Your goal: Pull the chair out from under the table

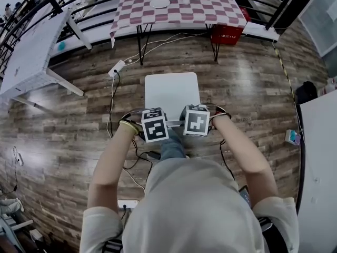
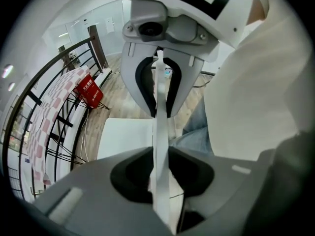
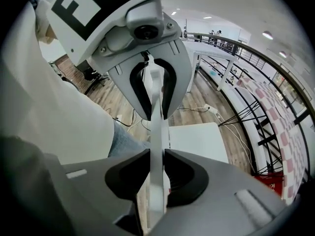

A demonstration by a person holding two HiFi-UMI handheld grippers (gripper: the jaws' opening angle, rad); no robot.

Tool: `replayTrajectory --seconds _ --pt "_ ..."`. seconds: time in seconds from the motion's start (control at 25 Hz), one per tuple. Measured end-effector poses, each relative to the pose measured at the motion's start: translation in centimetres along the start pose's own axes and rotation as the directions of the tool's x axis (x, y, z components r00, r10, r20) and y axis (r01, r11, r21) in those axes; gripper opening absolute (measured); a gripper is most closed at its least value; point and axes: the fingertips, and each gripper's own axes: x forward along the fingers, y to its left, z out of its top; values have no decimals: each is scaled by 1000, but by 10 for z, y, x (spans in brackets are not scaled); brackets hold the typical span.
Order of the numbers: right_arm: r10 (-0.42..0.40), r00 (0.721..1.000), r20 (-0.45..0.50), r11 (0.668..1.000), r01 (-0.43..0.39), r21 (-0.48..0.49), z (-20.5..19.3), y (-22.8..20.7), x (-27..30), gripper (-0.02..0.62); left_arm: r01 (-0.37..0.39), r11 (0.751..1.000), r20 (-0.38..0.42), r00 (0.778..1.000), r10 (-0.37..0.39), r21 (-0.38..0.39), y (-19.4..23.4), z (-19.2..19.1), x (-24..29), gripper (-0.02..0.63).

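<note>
A white chair stands on the wood floor with its seat (image 1: 172, 91) in front of the person, apart from the checkered-cloth table (image 1: 210, 9) at the back. The thin top edge of its backrest (image 1: 174, 123) runs between the two marker cubes. My left gripper (image 1: 156, 126) is shut on that edge (image 2: 161, 132), pads pressed on both sides. At the other end my right gripper (image 1: 196, 122) is likewise shut on the edge (image 3: 156, 132). Each gripper view shows the other gripper facing it along the white strip, with the seat (image 2: 125, 136) (image 3: 199, 139) below.
A red crate (image 1: 227, 34) sits under the checkered table, a white plate (image 1: 159, 3) on top. A power strip (image 1: 117, 68) and cables trail on the floor left of the chair. White tables stand at left (image 1: 31, 51) and right (image 1: 321, 141). Black railing runs behind.
</note>
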Motion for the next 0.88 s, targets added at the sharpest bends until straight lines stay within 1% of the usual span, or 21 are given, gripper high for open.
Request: replayTrajectory --seconds 0.08,0.2,0.28,0.32,0.36,0.52,0.6,0.64,0.76,0.88 --pt "-13 1000 6 1000 13 -13 -1 -4 -1 84 5 1000 2 1000 -5 -4 0 2 -7 81" --pt "-38 999 4 999 38 -33 -4 -10 0 76 11 1000 -5 1000 -11 -2 -1 2 -15 81" --pt "-33 999 1 999 33 -35 0 -6 -9 69 9 1000 -12 1000 -9 3 -2 2 -20 75" --pt "-33 999 2 999 33 -36 2 -4 -13 67 5 1000 -11 1000 -5 3 -2 3 -23 62" --pt "-36 999 4 999 36 -38 3 -3 -16 62 2 1000 -5 1000 -2 1 -1 5 -27 43" --pt "-43 999 16 998 44 -43 12 1 -32 31 -22 1000 34 999 23 -13 1 10 -37 26" --pt "-48 999 21 998 49 -41 13 1 -35 0 -42 999 50 998 43 -23 3 12 -38 15" --pt "-50 998 24 998 51 -35 12 0 -35 0 -53 998 58 997 55 -30 6 13 -37 11" --pt "-84 995 48 996 85 -15 12 -4 -36 0 -82 994 96 991 89 -74 12 17 -36 11" --pt "-133 988 81 991 131 32 9 -11 -34 -1 -107 982 161 978 132 -156 18 22 -37 11"
